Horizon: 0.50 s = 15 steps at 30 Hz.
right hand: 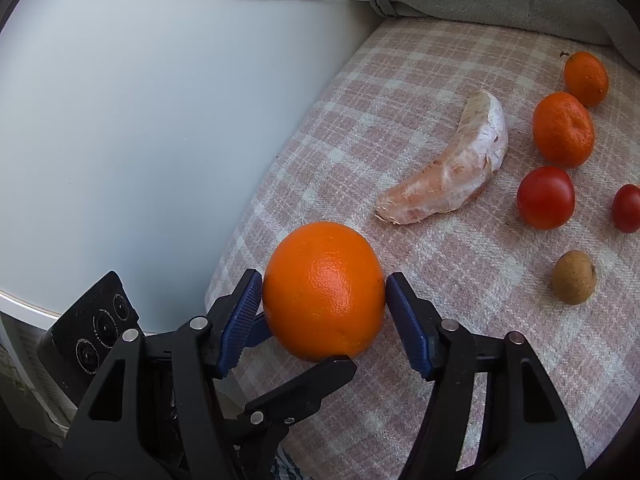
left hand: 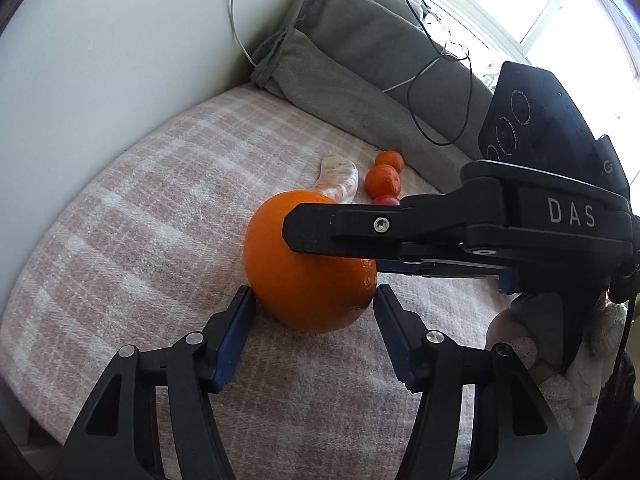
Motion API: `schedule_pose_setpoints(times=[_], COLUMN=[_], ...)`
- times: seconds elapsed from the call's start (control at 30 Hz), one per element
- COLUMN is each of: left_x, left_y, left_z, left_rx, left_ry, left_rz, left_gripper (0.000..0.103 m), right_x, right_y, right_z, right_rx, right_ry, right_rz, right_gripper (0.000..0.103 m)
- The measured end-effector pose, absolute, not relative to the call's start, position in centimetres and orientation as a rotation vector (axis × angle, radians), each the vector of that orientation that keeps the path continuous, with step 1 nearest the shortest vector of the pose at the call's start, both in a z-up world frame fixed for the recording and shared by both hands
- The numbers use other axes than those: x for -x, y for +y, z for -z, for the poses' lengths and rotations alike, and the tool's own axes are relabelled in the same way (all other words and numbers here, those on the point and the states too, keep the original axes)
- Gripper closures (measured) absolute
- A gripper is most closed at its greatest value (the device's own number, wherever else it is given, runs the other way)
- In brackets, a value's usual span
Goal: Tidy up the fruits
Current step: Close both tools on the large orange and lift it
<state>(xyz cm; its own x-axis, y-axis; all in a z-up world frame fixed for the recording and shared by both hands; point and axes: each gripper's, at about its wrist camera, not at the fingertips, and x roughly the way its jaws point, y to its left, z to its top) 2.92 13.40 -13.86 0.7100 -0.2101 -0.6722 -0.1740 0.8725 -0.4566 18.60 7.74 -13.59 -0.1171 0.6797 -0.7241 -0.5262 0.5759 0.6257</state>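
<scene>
1. Right gripper point(right hand: 323, 292): the blue pads point(right hand: 244, 308) look pressed on both flanks of the orange point(right hand: 324, 272), lower centre of the right wrist view.
2. Left gripper point(left hand: 314, 300): its pads point(left hand: 232, 336) pinch the same orange crosswise. One right finger lies across the orange's top in the left wrist view.
3. The orange sits on the plaid blanket point(right hand: 440, 320), lower centre.
4. My call: two crossed grips risk a finger clash. I'd hold at the widest girth with one gripper and lift straight up.
5. The peeled segment point(right hand: 452, 164) lies near, upper right. The mandarins point(right hand: 562, 128), tomatoes point(right hand: 546, 196) and brown fruit point(right hand: 574, 282) sit at the right edge, so I'd steer clear.
</scene>
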Motion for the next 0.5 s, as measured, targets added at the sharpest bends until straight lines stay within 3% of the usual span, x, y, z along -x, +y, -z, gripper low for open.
schedule_pose_setpoints(times=[0.5], left_x=[-5.0], left_y=[9.9], left_z=[12.2], left_rx=[0.461], left_ry=[0.772], left_rz=[0.081], left_gripper=[0.042], right_x=[-19.2], right_y=[1.9], right_z=[10.5], right_rx=[-0.17], right_ry=[1.275], right_rz=[-0.981], right_gripper=[0.036])
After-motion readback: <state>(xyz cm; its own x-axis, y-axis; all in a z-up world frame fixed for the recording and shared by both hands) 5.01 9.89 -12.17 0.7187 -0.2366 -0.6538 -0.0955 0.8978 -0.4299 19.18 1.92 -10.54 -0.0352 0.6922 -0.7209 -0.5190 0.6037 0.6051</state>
